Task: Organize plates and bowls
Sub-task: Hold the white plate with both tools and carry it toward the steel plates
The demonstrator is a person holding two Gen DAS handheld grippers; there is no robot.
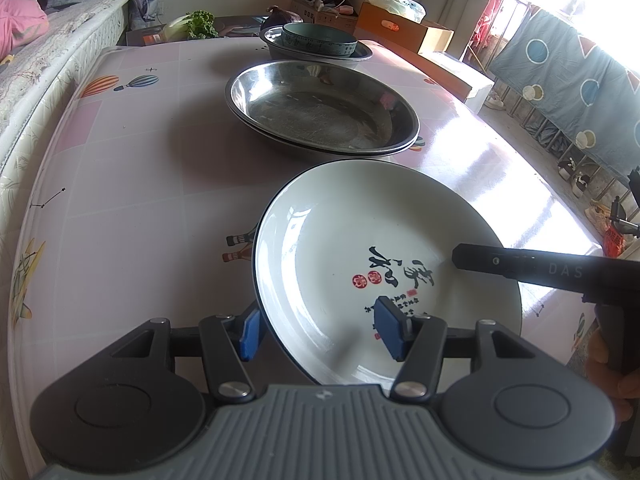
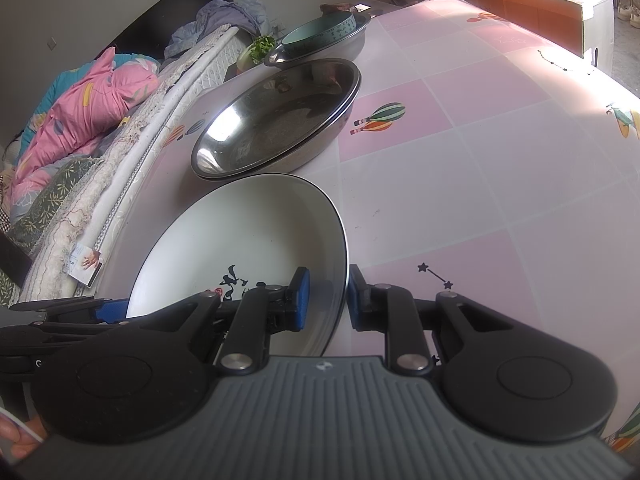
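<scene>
A white plate (image 1: 360, 240) with black calligraphy and a dark rim lies on the pink table, also in the right wrist view (image 2: 248, 232). My left gripper (image 1: 320, 330) is open with its blue pads astride the plate's near-left rim. My right gripper (image 2: 326, 300) is open astride the plate's right rim; its black finger shows in the left wrist view (image 1: 520, 266) over the plate. Behind the plate sit two stacked steel plates (image 1: 320, 112) (image 2: 276, 120). Farther back a teal bowl (image 1: 318, 40) (image 2: 320, 32) rests in a steel basin (image 1: 360, 54).
A mattress edge (image 1: 40, 80) with pink bedding (image 2: 80, 108) runs along the table's left side. Cardboard boxes (image 1: 404, 26) and greens (image 1: 196, 26) lie beyond the far edge. A patterned blue cloth (image 1: 568, 80) hangs at right.
</scene>
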